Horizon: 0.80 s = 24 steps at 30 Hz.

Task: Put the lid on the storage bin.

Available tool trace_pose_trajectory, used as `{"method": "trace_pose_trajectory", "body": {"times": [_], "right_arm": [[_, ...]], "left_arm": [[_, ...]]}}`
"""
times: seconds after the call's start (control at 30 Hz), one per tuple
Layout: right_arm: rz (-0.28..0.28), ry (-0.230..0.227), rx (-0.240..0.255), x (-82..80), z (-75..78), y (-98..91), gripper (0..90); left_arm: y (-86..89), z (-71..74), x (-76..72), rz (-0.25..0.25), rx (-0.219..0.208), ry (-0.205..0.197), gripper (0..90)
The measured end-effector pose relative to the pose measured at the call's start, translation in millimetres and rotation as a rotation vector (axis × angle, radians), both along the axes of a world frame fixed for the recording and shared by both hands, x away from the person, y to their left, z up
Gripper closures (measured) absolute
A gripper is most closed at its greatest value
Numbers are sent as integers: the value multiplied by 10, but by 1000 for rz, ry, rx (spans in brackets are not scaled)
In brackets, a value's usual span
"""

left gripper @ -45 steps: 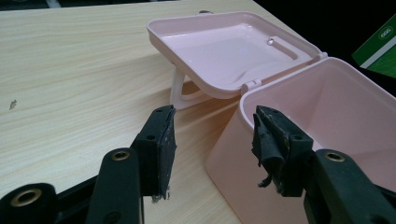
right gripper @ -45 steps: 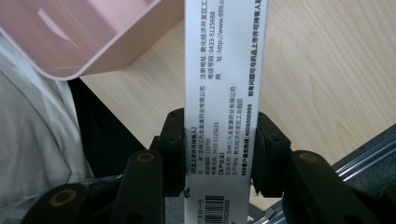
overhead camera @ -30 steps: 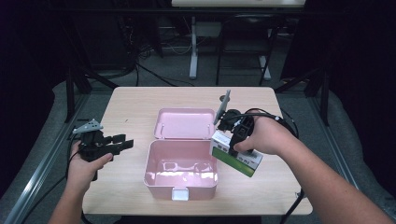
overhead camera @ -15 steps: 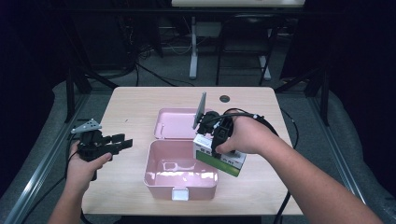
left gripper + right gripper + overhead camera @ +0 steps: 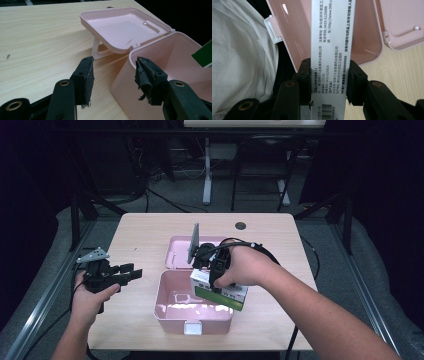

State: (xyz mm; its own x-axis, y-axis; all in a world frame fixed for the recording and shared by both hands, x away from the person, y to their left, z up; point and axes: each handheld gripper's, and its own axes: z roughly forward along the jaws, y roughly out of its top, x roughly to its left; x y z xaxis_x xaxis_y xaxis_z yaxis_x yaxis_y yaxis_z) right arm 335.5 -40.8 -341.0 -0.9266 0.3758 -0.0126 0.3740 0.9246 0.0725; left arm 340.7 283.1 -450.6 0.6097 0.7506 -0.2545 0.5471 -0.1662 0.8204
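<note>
The right gripper (image 5: 329, 80) had its jaws clamped on the medicine carton (image 5: 331, 50), held over the open pink box (image 5: 192, 312), carton ends cut off. The left gripper (image 5: 113, 76) stood apart, empty, beside the box wall.

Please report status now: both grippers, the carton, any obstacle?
Right gripper shut on carton, over open pink box. Left gripper open, empty, beside box. Nothing in the way.
</note>
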Motion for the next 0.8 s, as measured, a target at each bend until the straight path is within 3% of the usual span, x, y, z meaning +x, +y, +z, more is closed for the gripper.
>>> {"method": "trace_pose_trajectory", "body": {"times": [0.4,0.8], "right_arm": [[66,1,12,-44,-36,219,614],[177,-16,-8,-135,-106,321,614]], "left_arm": [[6,2,0,5,-2,0,487],[-21,-14,5,-5,5,3,487]]}}
